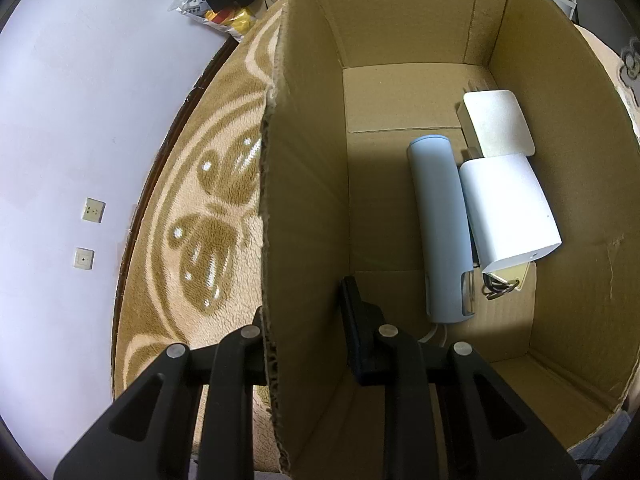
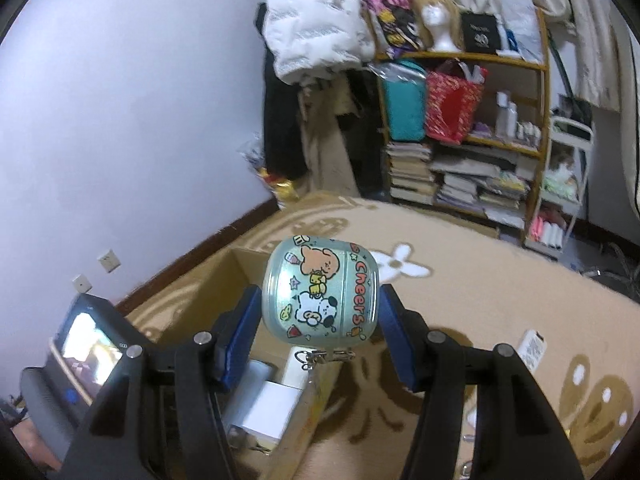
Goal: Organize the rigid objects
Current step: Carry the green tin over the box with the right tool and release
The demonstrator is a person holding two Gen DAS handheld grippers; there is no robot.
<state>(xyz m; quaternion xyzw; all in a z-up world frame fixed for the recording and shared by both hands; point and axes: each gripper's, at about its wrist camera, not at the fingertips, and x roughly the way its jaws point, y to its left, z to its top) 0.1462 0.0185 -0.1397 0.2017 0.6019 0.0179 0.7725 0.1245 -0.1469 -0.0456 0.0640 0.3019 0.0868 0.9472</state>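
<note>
The left tool [image 1: 308,320] straddles the cardboard box's [image 1: 304,184] left wall, one finger inside. At right of frame inside lie a pale blue cylinder [image 1: 440,224], a white block [image 1: 508,208] and a flat white device [image 1: 500,120].

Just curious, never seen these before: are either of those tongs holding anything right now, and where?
The right tongs pinch a cartoon-printed case by its two sides. The left tongs clamp the cardboard box by its side wall.
</note>
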